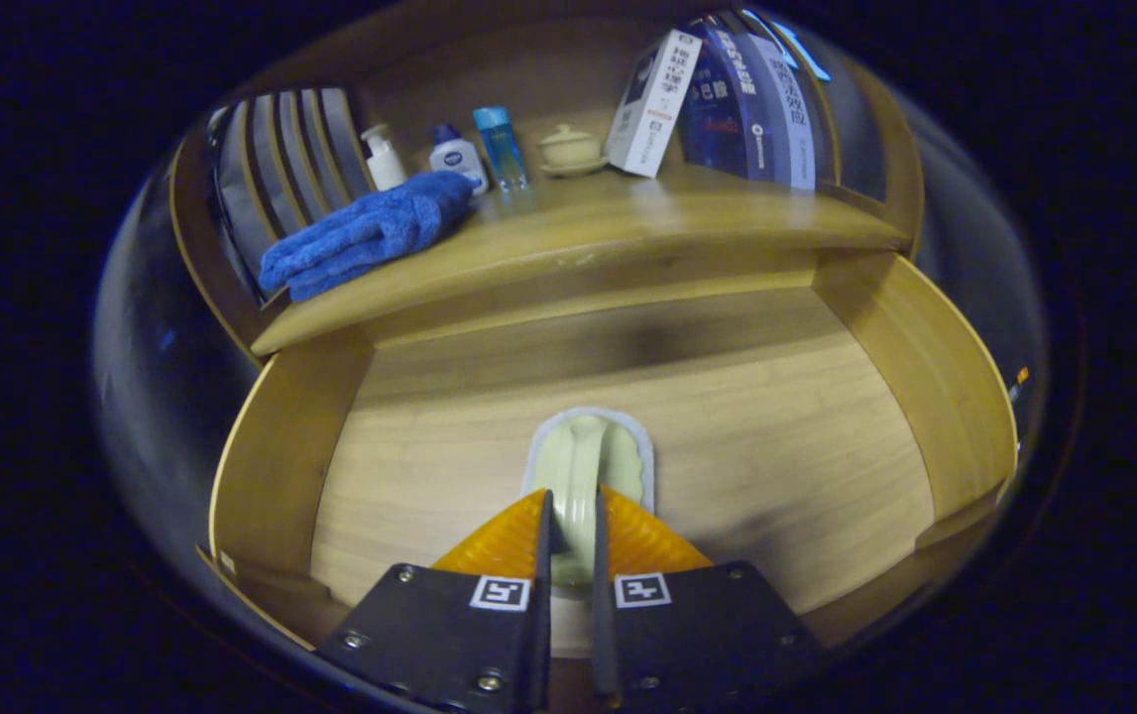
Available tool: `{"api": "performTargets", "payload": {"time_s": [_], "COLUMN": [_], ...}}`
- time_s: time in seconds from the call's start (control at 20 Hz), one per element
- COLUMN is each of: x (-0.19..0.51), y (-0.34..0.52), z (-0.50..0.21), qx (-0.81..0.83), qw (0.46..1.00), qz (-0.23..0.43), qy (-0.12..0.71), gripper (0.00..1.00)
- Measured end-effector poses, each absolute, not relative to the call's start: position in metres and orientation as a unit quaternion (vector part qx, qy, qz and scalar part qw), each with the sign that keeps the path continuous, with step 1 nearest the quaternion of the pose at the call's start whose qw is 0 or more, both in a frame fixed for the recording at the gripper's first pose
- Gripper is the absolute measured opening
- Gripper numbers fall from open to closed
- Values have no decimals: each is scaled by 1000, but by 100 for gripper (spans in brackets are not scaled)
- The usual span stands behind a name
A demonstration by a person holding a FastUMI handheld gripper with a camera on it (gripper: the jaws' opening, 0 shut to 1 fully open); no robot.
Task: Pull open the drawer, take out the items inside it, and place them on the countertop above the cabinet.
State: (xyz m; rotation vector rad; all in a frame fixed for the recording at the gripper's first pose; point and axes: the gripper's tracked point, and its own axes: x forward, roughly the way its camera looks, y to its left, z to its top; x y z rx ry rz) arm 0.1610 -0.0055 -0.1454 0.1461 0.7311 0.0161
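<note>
Drawer (281, 466) stands pulled out from under the desk (627, 233), its pale wooden floor open to view and its side walls curving up on either hand. Inside it lies a pale green spoon-like piece (583, 461) with a lighter rim, perhaps a ceramic ladle or a small dish; the fisheye bend makes its true form hard to settle. The gripper (571, 521) reaches down into the drawer with both fingers brought close on the narrow near end of the green piece, one pressing each side, so the piece sits clamped between them while its broad end extends just beyond the fingertips.

On the desk above, a folded blue towel (360, 238) lies toward the left end. Behind it stand a white pump bottle (385, 164), a small white bottle with a dark cap (457, 157) and a slim blue bottle (502, 149). Right of those rests a small pale green lidded cup (569, 149) on a saucer, then a white box (652, 104) leaning against a row of dark blue books (746, 109).
</note>
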Motion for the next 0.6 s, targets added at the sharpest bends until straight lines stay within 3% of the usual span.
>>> {"api": "performTargets", "payload": {"time_s": [0.6], "x": [160], "y": [15], "z": [-37], "qx": [71], "qw": [975], "qz": [51], "qy": [205], "gripper": [17]}}
